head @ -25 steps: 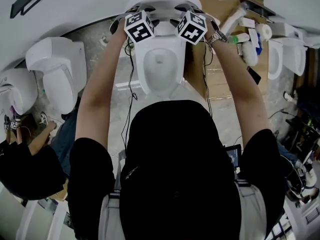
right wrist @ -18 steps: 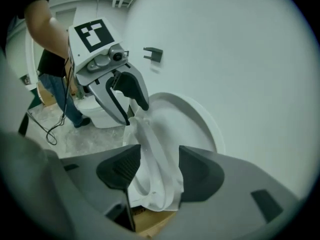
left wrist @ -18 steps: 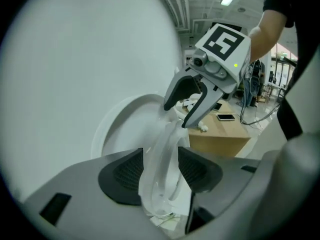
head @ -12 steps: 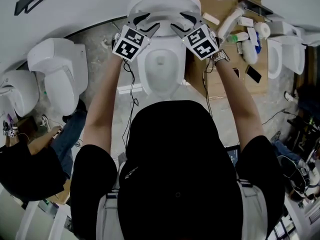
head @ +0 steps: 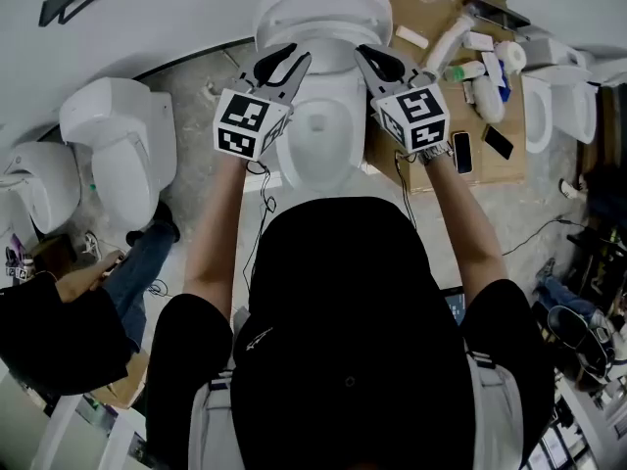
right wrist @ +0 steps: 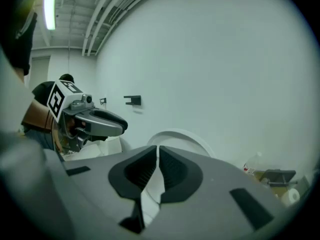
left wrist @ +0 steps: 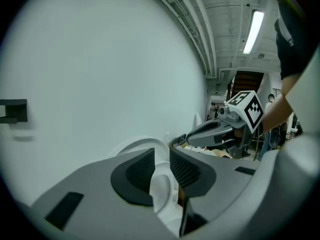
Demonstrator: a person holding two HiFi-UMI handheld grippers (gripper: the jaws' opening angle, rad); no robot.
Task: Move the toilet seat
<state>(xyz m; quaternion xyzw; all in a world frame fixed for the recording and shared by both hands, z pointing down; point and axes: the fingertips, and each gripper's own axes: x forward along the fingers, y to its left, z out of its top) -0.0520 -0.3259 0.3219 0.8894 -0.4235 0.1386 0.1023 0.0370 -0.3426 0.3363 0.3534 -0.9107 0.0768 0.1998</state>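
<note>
The white toilet seat [head: 318,3] stands raised against the wall behind the bowl [head: 318,135]. Both grippers hover side by side above the bowl, apart from the seat. My left gripper [head: 286,65] has just been closing; a narrow gap remains between its pads and nothing is in it. My right gripper [head: 377,64] has also just been closing and its pads nearly touch, empty. In the left gripper view the seat [left wrist: 135,145] shows beyond the left gripper [left wrist: 161,166]. In the right gripper view the seat [right wrist: 182,136] rises behind the right gripper [right wrist: 158,164].
Two more toilets [head: 122,135] [head: 39,184] stand at the left and another [head: 558,106] at the right. Flattened cardboard [head: 431,160] with bottles and a phone [head: 462,153] lies right of the bowl. A person [head: 59,331] crouches at lower left. A black bracket [right wrist: 133,101] hangs on the wall.
Both grippers have drawn back from the raised seat towards me and risen, rolling as they came. Their jaws, wide open half a second ago, have narrowed. The seat stays up.
</note>
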